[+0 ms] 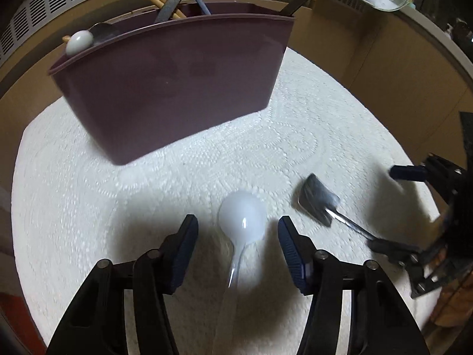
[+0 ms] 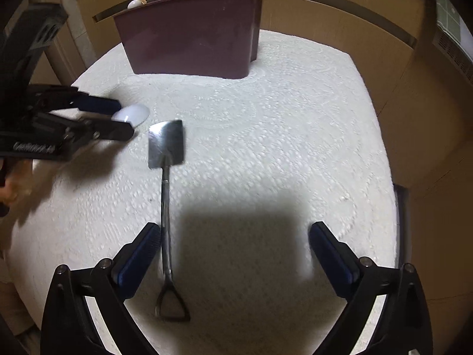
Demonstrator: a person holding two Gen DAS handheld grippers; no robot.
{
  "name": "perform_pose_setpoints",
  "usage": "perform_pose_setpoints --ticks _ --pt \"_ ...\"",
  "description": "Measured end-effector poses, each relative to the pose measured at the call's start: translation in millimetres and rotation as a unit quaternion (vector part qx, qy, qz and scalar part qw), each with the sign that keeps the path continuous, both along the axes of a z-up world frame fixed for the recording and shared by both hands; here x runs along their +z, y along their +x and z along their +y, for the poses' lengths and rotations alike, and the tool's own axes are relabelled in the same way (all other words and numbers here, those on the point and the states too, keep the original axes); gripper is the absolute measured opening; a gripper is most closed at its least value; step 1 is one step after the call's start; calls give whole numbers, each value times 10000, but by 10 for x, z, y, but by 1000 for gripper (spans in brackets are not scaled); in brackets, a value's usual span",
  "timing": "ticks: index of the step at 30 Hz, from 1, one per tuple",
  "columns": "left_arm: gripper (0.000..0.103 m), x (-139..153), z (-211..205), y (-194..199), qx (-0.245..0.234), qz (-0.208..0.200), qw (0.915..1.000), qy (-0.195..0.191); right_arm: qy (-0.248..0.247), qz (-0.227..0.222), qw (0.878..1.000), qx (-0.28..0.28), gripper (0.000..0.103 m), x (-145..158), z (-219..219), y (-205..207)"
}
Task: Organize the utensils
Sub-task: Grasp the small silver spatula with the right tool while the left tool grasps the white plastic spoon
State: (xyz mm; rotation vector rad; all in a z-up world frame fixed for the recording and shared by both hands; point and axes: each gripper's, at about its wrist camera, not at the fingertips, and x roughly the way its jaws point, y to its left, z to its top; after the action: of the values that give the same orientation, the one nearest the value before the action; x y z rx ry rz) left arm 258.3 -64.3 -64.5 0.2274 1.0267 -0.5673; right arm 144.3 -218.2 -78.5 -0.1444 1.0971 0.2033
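Light on my feeds is dim and warm, falling from above. White cloth [image 2: 266,136] is the brightest area, near washed out. Hard dark shadow sits between the right tool [image 2: 235,250] fingers; softer shadow lies under the left tool [image 1: 238,238]. Glare spot on white spoon [image 1: 242,217]. Metal shovel-spoon [image 1: 317,204] smeared by motion blur in left view. Edges bend strongly, corners black.

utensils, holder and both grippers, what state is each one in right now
white spoon: flat on the paper towel, between the open left jaws, not gripped
shovel-shaped metal spoon: flat on the towel, handle between the open right jaws, ungripped
maroon utensil holder: upright, partly filled
left gripper: open
right gripper: open
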Motion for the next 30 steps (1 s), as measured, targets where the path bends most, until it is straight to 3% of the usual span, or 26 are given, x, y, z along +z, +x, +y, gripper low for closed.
perform_pose_setpoints --ticks 3,6,11,15,18,30 --pt "34 -6 -52 -27 1 -215 9997 138 0 -70 10000 -16 100 11 9 -13" --pt "34 6 47 -85 225 -203 9995 -70 99 -296 9993 192 81 80 93 59" --pt "34 138 326 -309 738 -497 9953 -371 264 -227 9956 874 71 121 507 316" --pt "34 224 563 -423 951 -493 9923 -628 39 -177 9934 1136 53 41 770 521" --pt "34 263 612 -472 1033 -524 9912 -635 -25 -189 9930 1166 29 69 855 584" --pt "34 539 642 -678 996 -844 9872 -918 273 -810 9925 871 29 591 607 284"
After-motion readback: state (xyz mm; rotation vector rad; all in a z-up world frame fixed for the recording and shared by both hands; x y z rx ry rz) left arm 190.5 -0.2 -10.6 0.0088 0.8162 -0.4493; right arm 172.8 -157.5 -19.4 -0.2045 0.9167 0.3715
